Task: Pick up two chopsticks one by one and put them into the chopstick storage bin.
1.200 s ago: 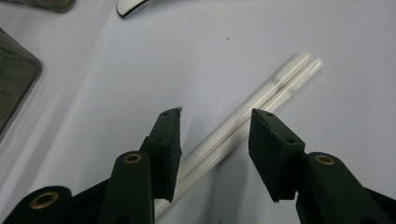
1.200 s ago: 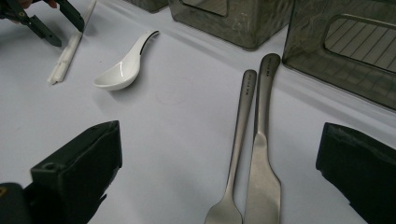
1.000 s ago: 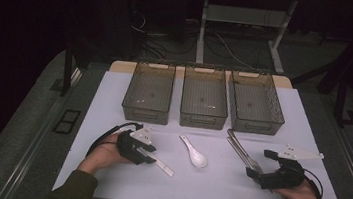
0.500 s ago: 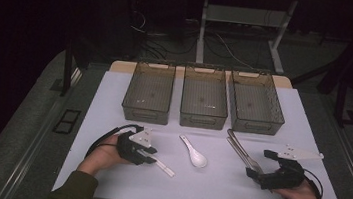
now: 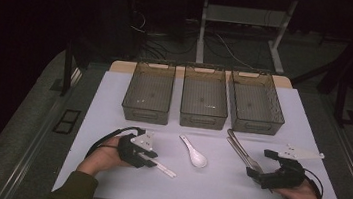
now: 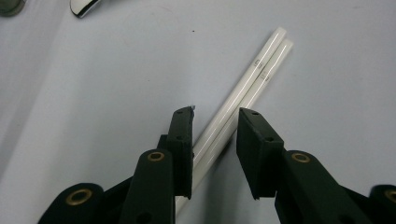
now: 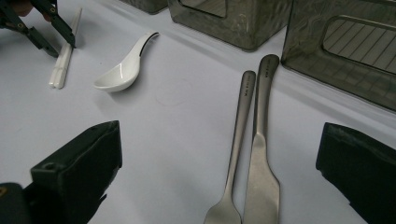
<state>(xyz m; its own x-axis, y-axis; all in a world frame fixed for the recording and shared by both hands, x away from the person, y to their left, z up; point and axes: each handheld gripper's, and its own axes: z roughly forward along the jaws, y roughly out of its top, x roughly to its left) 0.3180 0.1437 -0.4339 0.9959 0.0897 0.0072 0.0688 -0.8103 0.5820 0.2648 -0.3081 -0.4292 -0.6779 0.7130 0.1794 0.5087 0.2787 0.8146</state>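
Observation:
A pair of white chopsticks [image 6: 261,65] lies on the white table, side by side. My left gripper [image 6: 215,113] straddles their near end. Its jaws have just been closing, one pad is against the sticks and a small gap remains at the other. In the high view the left gripper [image 5: 150,158] sits at the front left with the chopsticks [image 5: 164,167] pointing right. My right gripper [image 7: 222,133] stands wide open over a steel fork [image 7: 238,126] and knife [image 7: 261,140], touching neither. A white ceramic spoon [image 5: 194,153] lies between the two hands.
Three smoky plastic bins [image 5: 146,110] [image 5: 202,116] [image 5: 254,122] stand in a row behind the cutlery. The right gripper [image 5: 258,163] rests near the front right edge. Dark floor and cables lie beyond the table.
The left gripper's jaws have drawn closer around the chopsticks. Both hands and all the cutlery stay where they were.

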